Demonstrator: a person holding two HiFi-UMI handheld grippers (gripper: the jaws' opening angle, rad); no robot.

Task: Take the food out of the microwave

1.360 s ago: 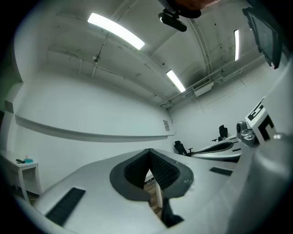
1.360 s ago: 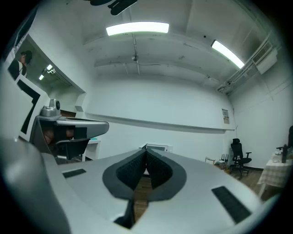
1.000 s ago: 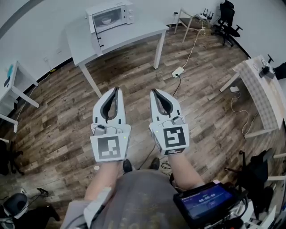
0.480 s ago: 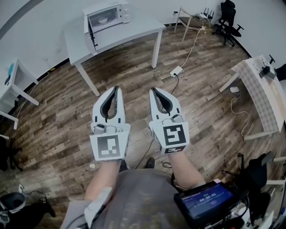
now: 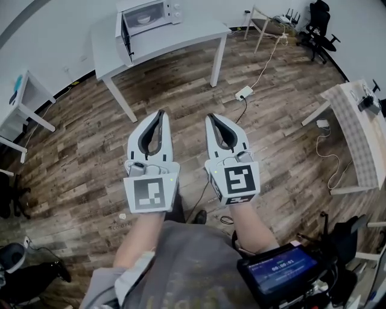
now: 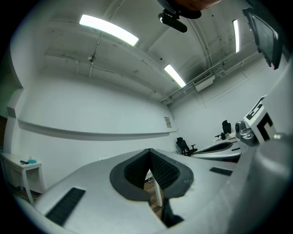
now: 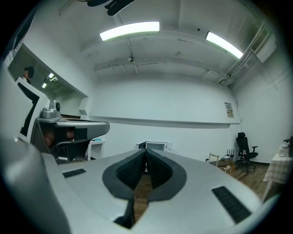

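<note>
Microwave (image 5: 148, 15) stands door-open on the white table (image 5: 175, 39), bowl (image 5: 143, 18) inside. Power strip (image 5: 243, 93) lies on the floor beside the table. Your left gripper (image 5: 160, 113) and right gripper (image 5: 210, 116), well short of the table, are closed on nothing.

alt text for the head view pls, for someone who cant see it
Seen from above, a person holds the left gripper and right gripper side by side over a wood floor, both shut and empty. Ahead, on a white table, a microwave stands with its door open and a bowl inside.
</note>
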